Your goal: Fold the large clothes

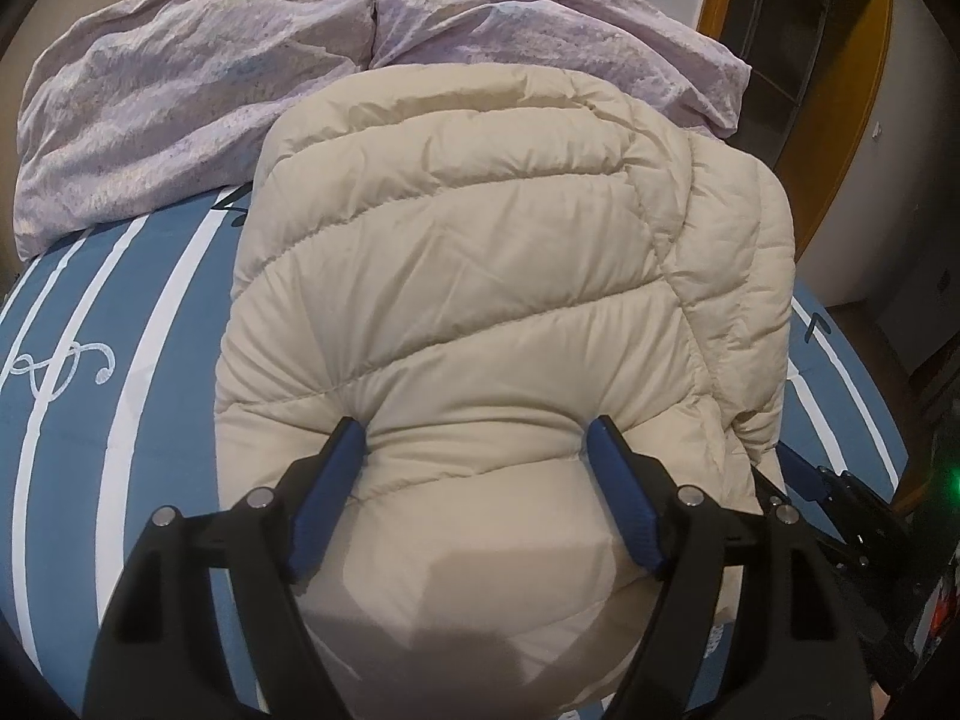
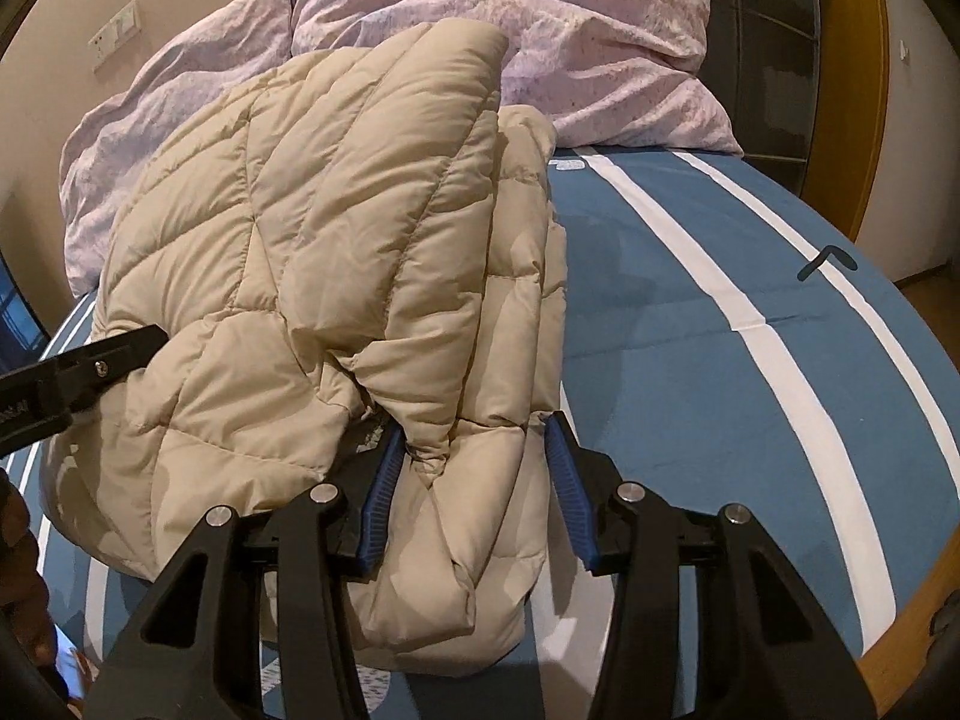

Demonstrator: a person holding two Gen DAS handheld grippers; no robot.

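Jacket (image 1: 480, 276) near hem hidden behind left gripper (image 1: 477, 444) fingers.

A bed sheet (image 1: 150, 372) in blue with broad white stripes and thin looping line marks covers the bed. At its far end two pillows in crinkled pale lilac fabric lie side by side, touching: one (image 1: 180, 90) on the left, the other (image 1: 540, 24) on the right. Behind them stands a plain beige wall with a white switch plate (image 2: 114, 36). To the right runs a wooden door frame (image 2: 864, 120) around dark panes, perhaps a glazed door.
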